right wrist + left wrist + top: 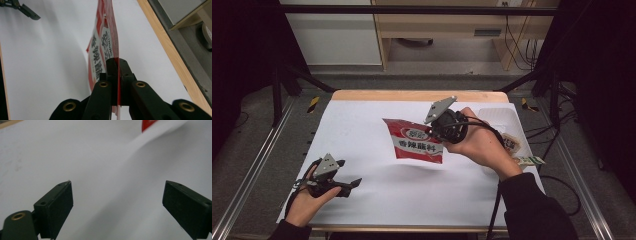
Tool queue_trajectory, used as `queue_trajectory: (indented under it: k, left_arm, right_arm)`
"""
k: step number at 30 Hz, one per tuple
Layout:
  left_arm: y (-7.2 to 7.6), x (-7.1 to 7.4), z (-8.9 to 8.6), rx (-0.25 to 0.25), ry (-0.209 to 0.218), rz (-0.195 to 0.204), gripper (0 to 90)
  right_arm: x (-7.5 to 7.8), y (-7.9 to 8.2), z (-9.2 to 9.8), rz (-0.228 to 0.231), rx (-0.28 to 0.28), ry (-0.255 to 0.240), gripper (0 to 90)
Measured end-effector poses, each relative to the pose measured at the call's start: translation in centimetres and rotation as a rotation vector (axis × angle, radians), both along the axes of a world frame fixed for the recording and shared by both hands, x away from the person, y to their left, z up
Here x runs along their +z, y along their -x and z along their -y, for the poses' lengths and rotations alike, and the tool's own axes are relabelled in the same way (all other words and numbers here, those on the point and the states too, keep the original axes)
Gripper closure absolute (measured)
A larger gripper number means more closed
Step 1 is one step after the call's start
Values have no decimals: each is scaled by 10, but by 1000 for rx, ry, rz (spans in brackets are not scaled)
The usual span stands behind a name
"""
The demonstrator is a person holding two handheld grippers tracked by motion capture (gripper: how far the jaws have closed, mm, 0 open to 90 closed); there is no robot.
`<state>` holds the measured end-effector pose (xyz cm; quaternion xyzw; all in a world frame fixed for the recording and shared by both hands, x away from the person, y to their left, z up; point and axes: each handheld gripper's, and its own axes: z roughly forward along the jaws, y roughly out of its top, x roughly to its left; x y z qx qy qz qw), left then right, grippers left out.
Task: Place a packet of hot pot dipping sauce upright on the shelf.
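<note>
Two grippers: your right gripper (117,65) clamps the red packet (418,142) edge-on; your left gripper (117,202) gapes, packet far ahead.

Grey carpeted floor (267,150) around a white-topped table (362,130), pale wooden cabinet (447,25) behind, dark surroundings.

The packet (416,141) is red with white panels (black lettering on them); the sheet (362,130) is plain white.

Wooden-edged table (417,95) under a white sheet (362,130); small packets (512,143) at its right edge.
</note>
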<state>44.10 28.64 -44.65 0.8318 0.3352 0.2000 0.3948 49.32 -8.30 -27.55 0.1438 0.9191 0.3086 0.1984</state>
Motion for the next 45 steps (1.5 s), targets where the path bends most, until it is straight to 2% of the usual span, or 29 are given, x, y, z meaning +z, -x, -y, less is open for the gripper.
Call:
queue_trajectory:
  k: [3,9,11,18,22,26,29,39,45]
  left_arm:
    - [0,0,1,0,-18,7,82]
    - [3,1,-2,30,11,10,81]
    - [3,0,-4,42,12,14,81]
    - [3,-1,-10,72,5,22,81]
    - [4,-1,-13,84,6,23,81]
    - [2,-3,-13,77,28,5,81]
    - [3,-3,-12,76,18,7,82]
    - [2,-3,-13,83,17,7,81]
    - [3,-4,-13,83,16,8,81]
  right_arm:
    - [2,-1,3,3,-9,-5,900]
    - [14,-3,12,31,-38,-6,900]
    - [19,-6,16,45,-32,0,900]
    - [33,-12,29,98,-65,-10,900]
    - [39,-16,40,132,-103,-29,900]
    - [42,-18,45,156,-138,-44,900]
    - [46,-22,53,177,-170,-57,900]
    - [56,-26,69,215,-218,-61,900]
    - [59,-35,82,237,-259,-73,900]
